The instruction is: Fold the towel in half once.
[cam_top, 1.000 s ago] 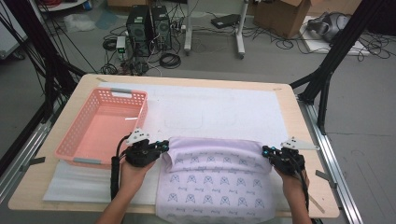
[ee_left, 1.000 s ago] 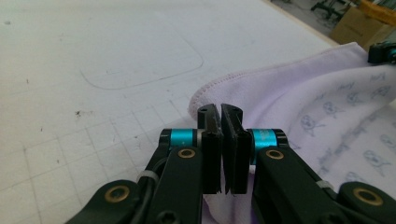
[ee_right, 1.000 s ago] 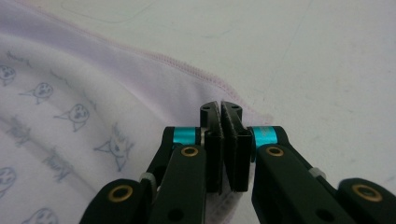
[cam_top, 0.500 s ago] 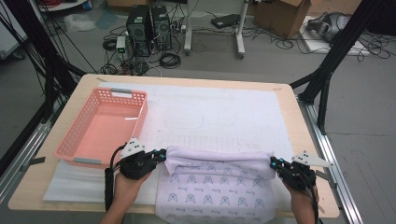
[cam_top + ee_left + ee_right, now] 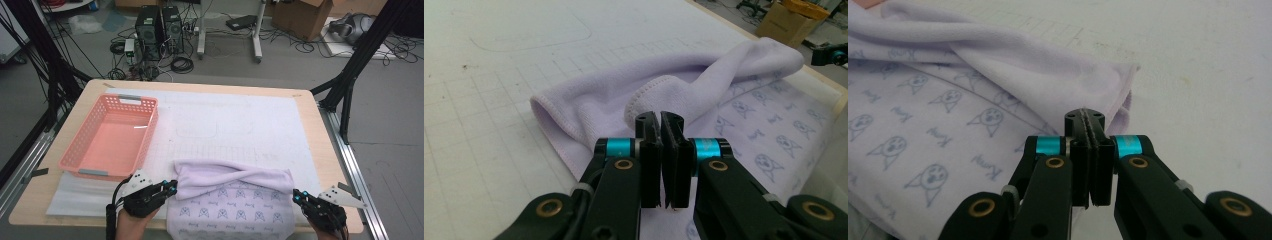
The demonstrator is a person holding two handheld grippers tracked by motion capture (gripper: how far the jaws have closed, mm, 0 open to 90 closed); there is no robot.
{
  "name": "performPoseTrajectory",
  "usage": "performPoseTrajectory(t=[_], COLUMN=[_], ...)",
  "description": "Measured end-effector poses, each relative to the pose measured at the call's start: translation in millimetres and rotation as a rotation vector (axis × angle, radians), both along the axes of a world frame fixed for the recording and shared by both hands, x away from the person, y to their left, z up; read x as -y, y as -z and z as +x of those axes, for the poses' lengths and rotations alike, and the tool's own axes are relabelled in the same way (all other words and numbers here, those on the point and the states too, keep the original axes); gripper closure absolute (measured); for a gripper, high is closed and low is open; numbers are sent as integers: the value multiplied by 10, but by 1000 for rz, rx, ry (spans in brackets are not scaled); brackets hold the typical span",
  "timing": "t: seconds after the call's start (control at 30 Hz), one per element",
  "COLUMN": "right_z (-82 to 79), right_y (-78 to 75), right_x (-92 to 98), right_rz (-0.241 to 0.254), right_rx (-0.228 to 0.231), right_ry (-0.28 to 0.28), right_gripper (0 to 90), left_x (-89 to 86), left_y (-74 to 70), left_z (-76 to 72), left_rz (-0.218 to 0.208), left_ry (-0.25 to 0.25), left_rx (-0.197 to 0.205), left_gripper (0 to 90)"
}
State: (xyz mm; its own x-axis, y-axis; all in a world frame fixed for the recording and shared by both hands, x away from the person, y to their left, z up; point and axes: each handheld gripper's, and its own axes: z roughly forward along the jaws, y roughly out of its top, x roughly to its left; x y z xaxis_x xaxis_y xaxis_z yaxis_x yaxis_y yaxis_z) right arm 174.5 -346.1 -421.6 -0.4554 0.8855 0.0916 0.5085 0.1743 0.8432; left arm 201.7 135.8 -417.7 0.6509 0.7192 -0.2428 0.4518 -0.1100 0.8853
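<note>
Your left gripper (image 5: 170, 188) sat at the near-left corner of the towel (image 5: 235, 200), jaws clenched. In the left gripper view (image 5: 661, 120) the pads were pressed almost together with a thin slit between them; the towel's hemmed edge lay right at the tips, but I couldn't tell for sure whether any cloth was pinched.

Your right gripper (image 5: 298, 196) sat at the towel's near-right corner, also clenched. In the right gripper view (image 5: 1084, 116) the pads met flush, the towel's folded corner just beyond and beside the tips. No cloth was visible between the pads from that angle, so the grasp was unclear there too.

The towel lay on the white mat (image 5: 250, 120) at the near edge of the table (image 5: 305, 102), between your two grippers. Its far part was folded back toward you into a plain lilac band with a twist in the middle; the printed side with cat faces faced up nearer to you.

The basket (image 5: 80, 162) was pink, mesh-walled, with grey handles at both short ends. It stood on the left of the table, partly on the mat, just beyond your left gripper and apart from the towel. It held nothing; the bare bottom showed.
</note>
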Motion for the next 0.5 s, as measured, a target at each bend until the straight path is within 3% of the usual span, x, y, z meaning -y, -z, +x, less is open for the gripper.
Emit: performPoseTrajectory(t=[0.03, 0.07, 0.1, 0.17, 0.27, 0.37, 0.47, 0.5], right_z=[-25, -37, -23, 47, 195, 381, 469, 442], right_y=[-6, -14, -19, -14, 25, 92, 139, 132], right_x=[1, -7, -20, -52, -135, -172, -146, -154], right_rz=[19, 23, 7, 38, -2, -35, 28, 9], right_rx=[3, 14, 32, 22, 19, -21, -91, -76], right_ry=[3, 6, 20, 68, 104, 122, 81, 72], right_gripper=[891, 813, 661, 534, 466, 506, 846, 864], left_x=[-12, -18, -26, -36, -39, -46, -58, -67], left_y=[1, 5, 10, 24, 30, 50, 75, 82], left_z=[-20, -38, -51, -71, -95, -94, -91, -93], left_rz=[0, -5, -3, -5, -4, 1, 5, 10], left_ry=[1, -2, -3, -5, -3, -1, 0, 2], left_rx=[1, 0, -2, -9, -12, -16, -23, -24], left_gripper=[864, 864, 863, 864, 863, 863, 863, 863])
